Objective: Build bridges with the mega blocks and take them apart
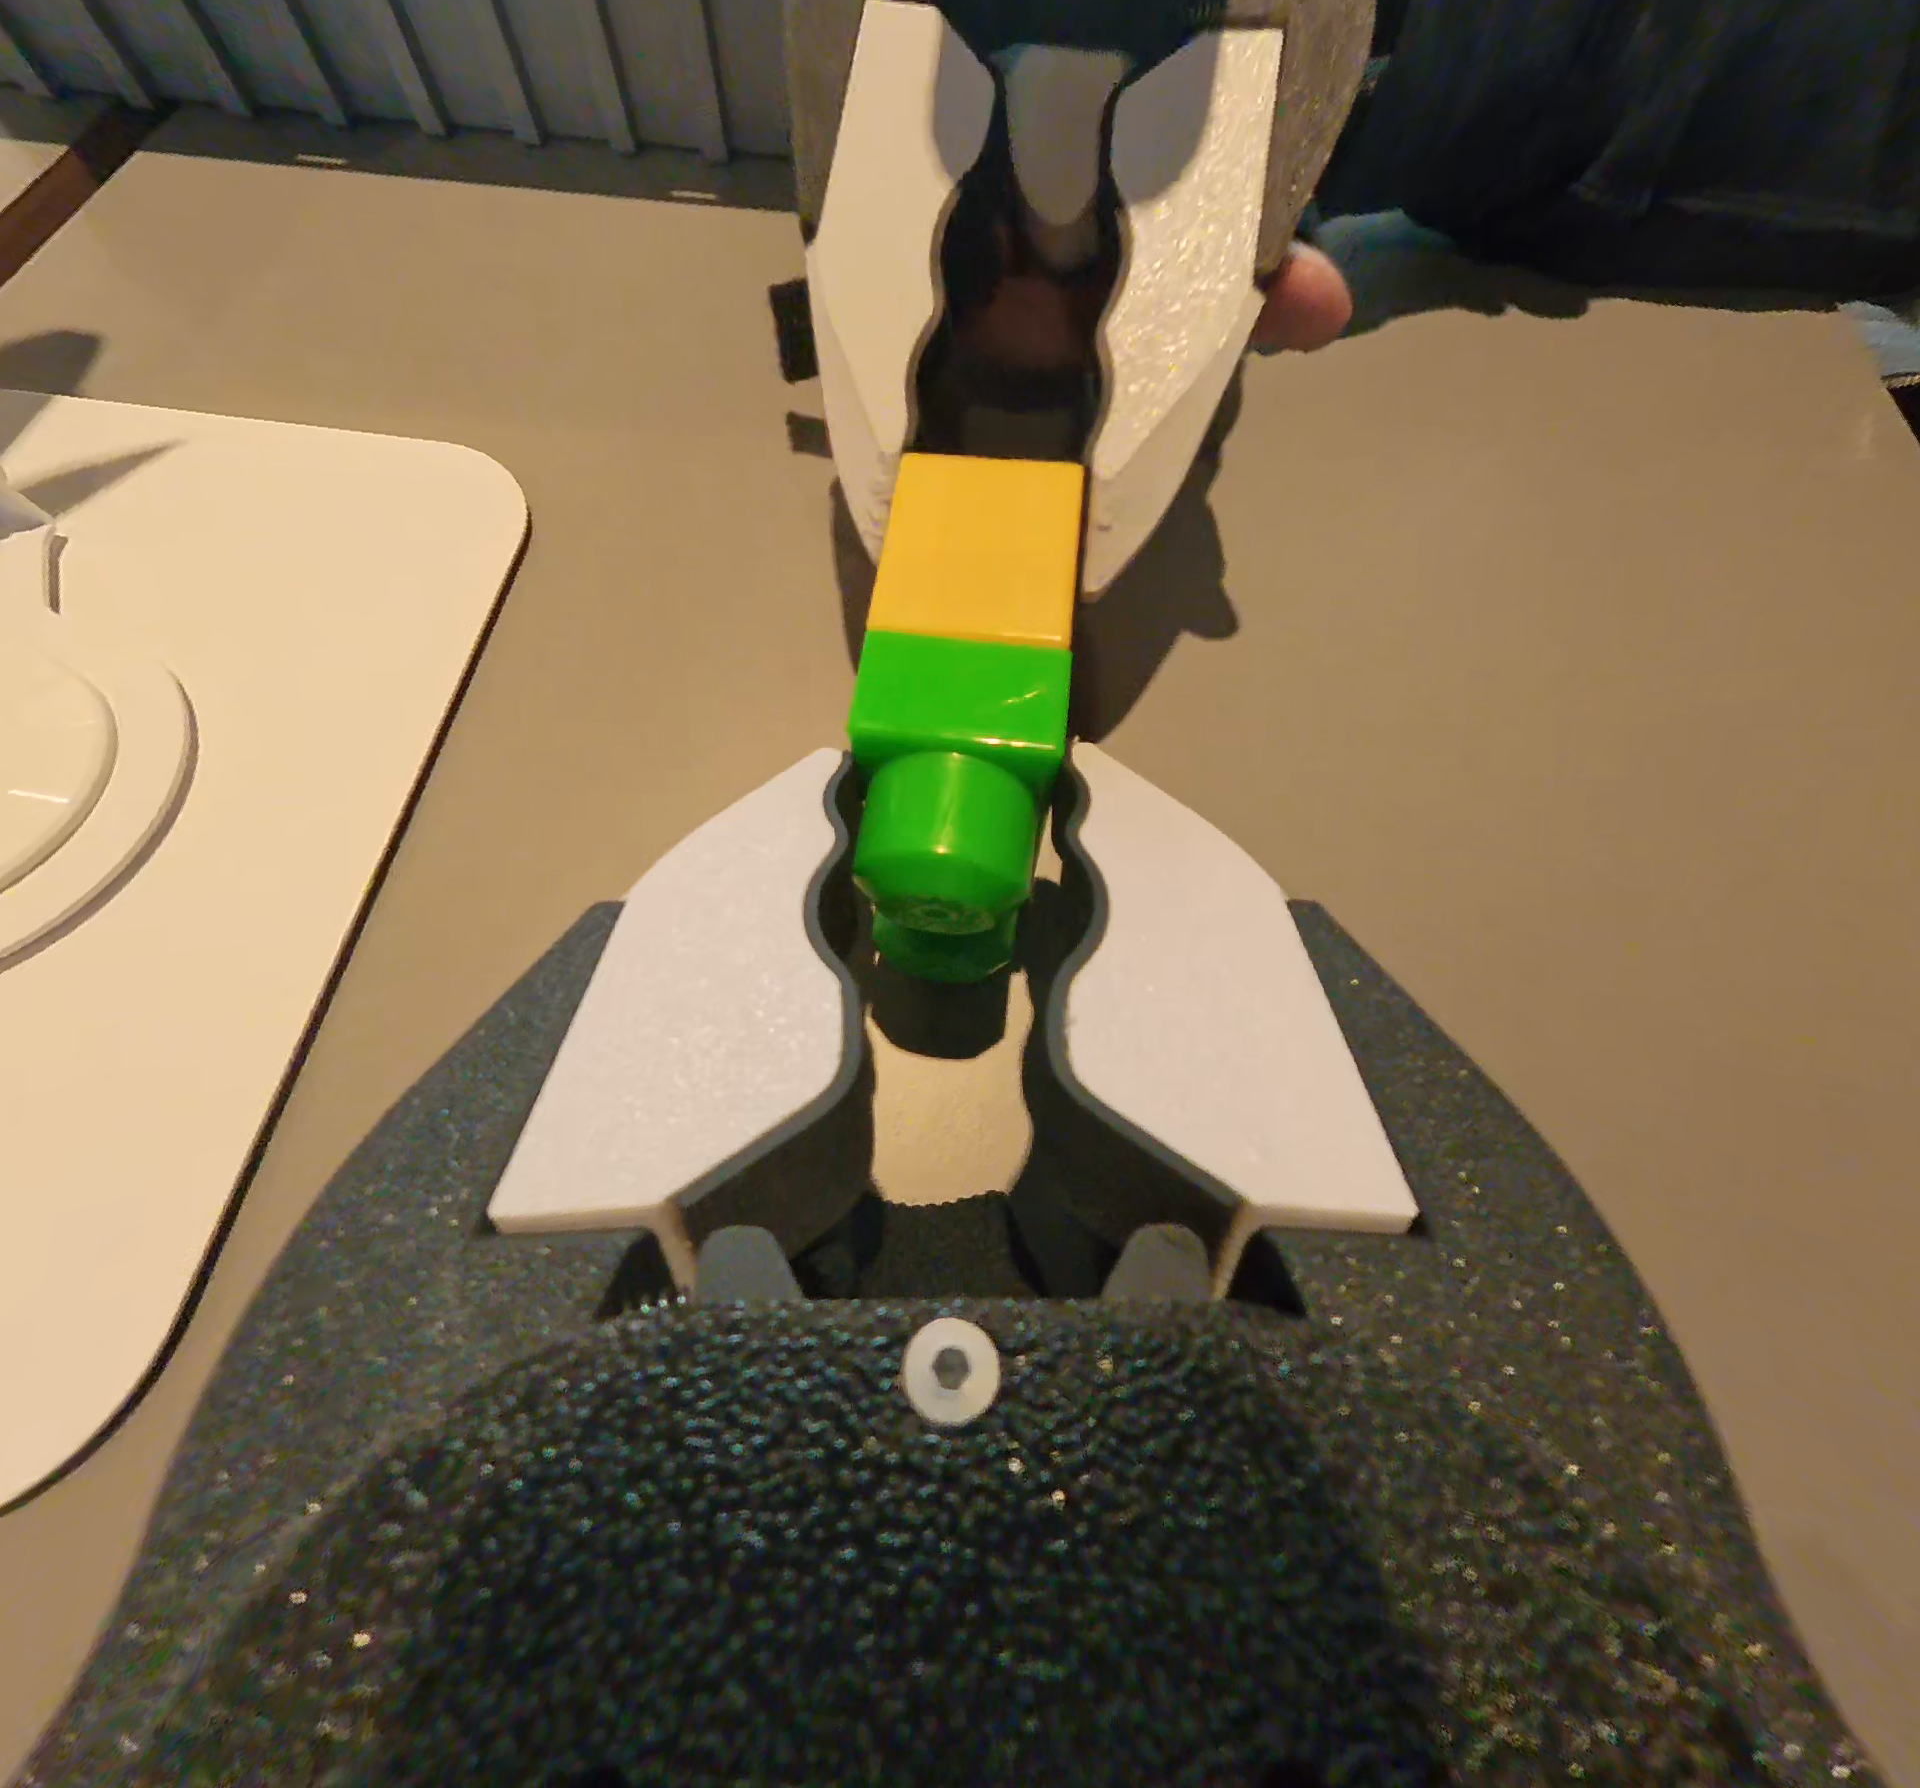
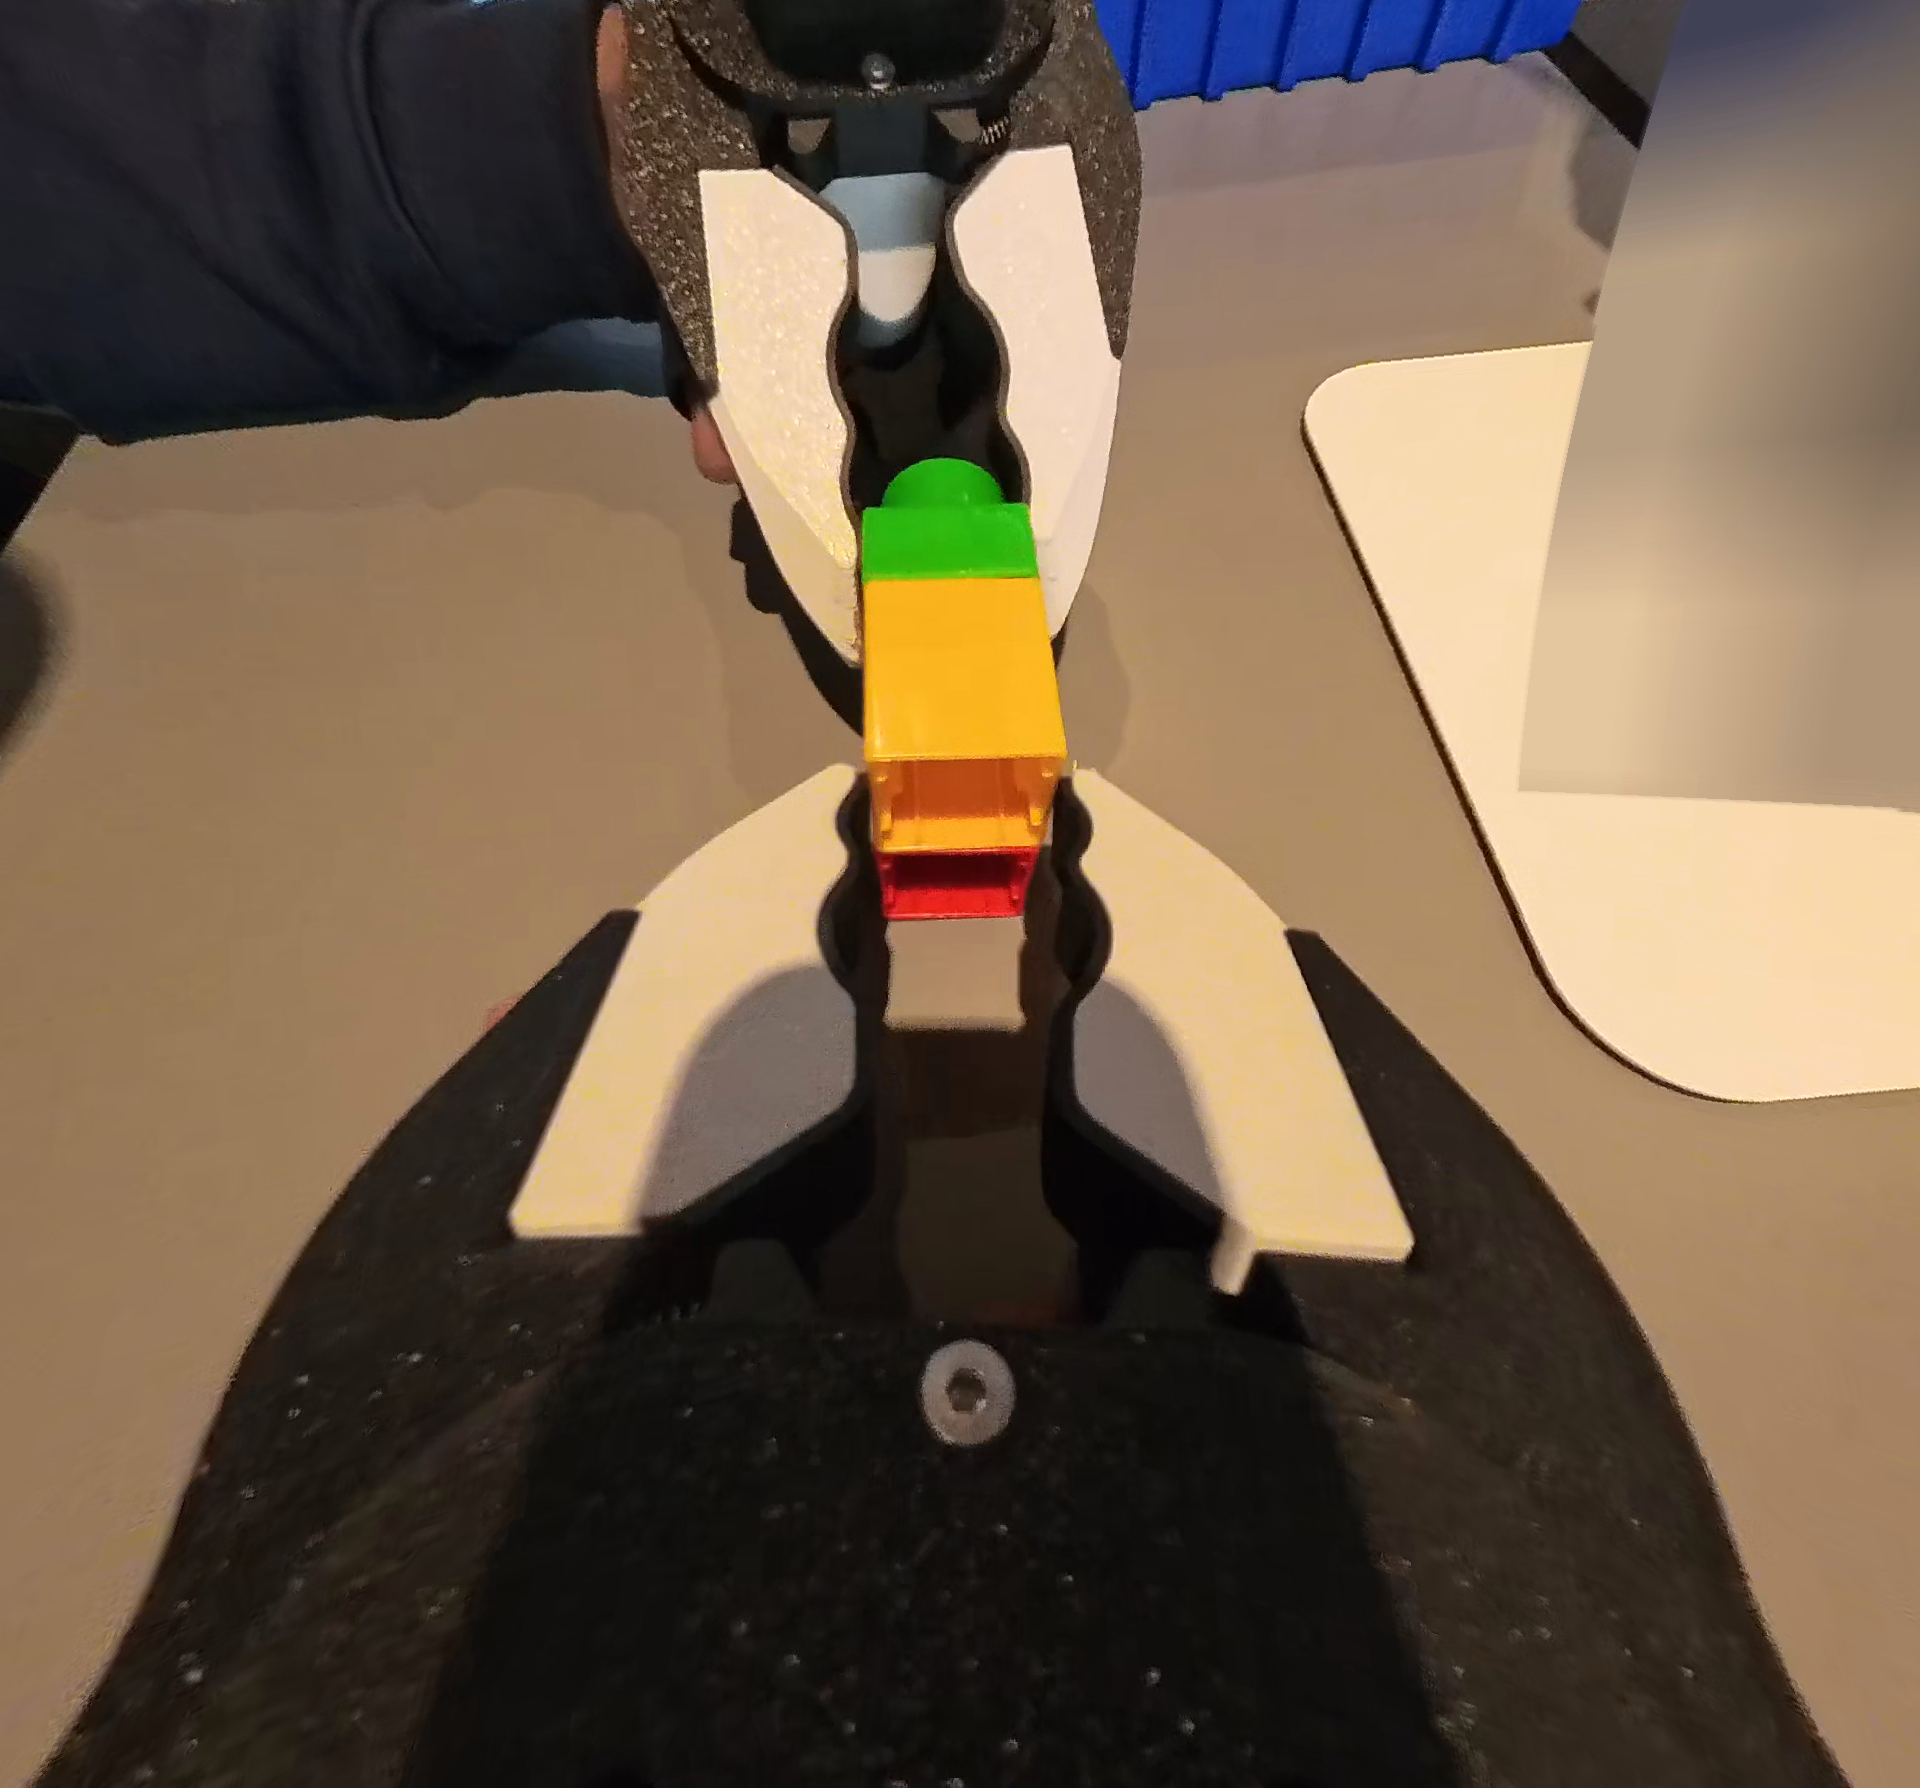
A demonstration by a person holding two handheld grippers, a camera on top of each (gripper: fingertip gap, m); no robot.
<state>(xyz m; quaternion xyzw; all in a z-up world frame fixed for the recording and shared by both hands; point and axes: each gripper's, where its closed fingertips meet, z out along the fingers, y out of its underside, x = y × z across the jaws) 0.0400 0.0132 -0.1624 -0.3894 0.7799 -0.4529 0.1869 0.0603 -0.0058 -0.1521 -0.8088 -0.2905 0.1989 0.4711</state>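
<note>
The two grippers face each other over the grey table (image 1: 1455, 803), sharing one short run of joined blocks held off its surface. The left gripper (image 1: 954, 782) is closed on the green block (image 1: 961, 699), stud end towards its camera. The right gripper (image 2: 961, 793) pinches the yellow block (image 2: 961, 668) at its hollow end; a red block (image 2: 956, 881) sits beneath, though how it joins is unclear. Opposed grips suit pulling green from yellow.

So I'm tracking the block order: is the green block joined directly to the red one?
No. In the right wrist view the yellow block sits between the green block and the red block.
</note>
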